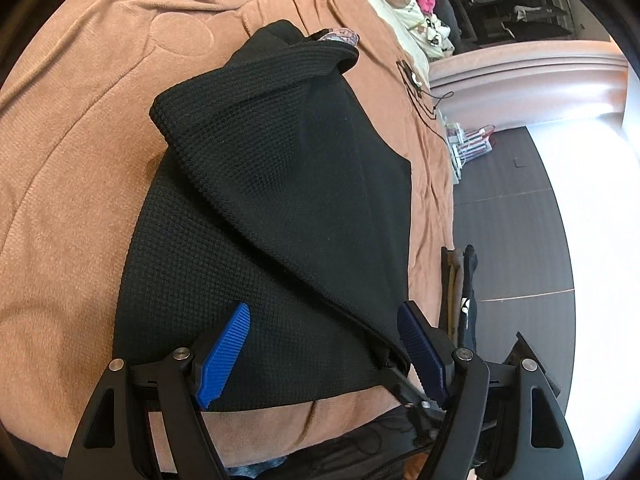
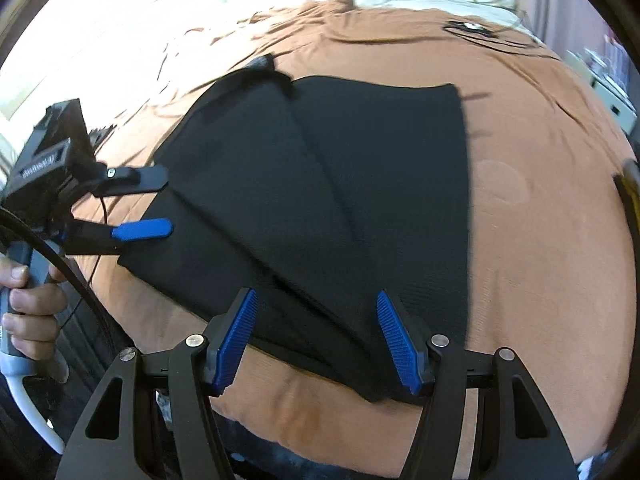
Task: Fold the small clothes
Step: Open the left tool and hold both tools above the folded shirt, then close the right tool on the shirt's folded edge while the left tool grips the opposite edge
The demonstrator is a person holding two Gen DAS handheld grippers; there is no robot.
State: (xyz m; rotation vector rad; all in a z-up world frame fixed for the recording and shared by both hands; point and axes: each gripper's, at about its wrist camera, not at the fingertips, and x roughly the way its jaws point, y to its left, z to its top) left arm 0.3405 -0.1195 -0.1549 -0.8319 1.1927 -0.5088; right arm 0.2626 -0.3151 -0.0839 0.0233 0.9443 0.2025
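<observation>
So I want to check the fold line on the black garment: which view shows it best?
The left wrist view: the folded flap's ribbed edge runs sharp and close across the black garment. The right wrist view shows the whole garment on the brown blanket, but blurred, its folds faint.

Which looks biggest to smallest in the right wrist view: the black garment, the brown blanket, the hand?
1. brown blanket
2. black garment
3. hand, though nearness to the camera enlarges it

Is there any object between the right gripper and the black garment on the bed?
Nothing visible. The right gripper hangs open right over the near edge of the black garment, with only the bare bed cover around it.
</observation>
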